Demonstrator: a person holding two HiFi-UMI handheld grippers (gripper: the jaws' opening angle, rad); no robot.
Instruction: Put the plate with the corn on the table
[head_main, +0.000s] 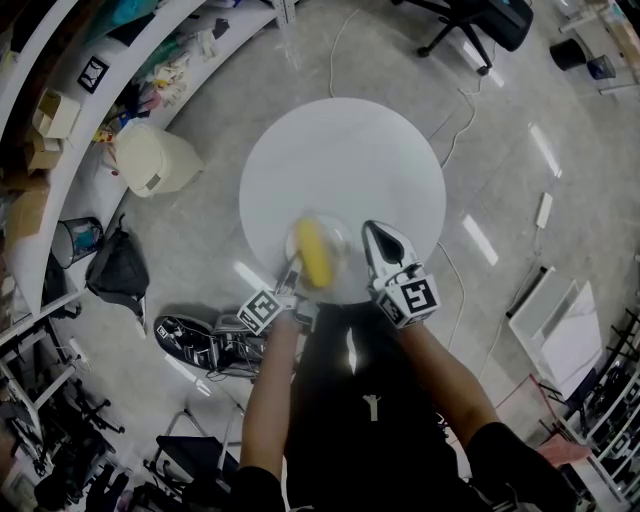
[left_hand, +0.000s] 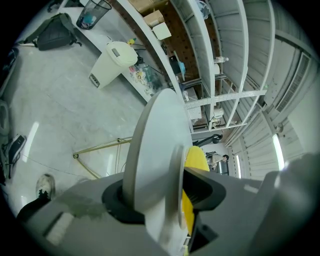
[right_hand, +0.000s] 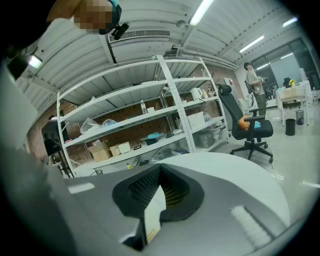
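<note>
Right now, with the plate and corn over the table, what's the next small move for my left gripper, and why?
Probably spread the left gripper's fingers wider and draw it back toward you. The plate, corn on it, looks settled on the table near its close edge, yet its rim sits between those fingers.

One round white bench (head_main: 340, 150) is counted, along with one plate (head_main: 343, 243) and one cob of corn (head_main: 314, 252). Two hand-held grippers are counted: the left hand-held gripper (head_main: 294, 272) and the right hand-held gripper (head_main: 377, 232). Around them, one white swing-lid bin (head_main: 152, 160), one black bag (head_main: 118, 272), one wire waste basket (head_main: 80, 238) and one black office chair (head_main: 480, 20) are counted.
</note>
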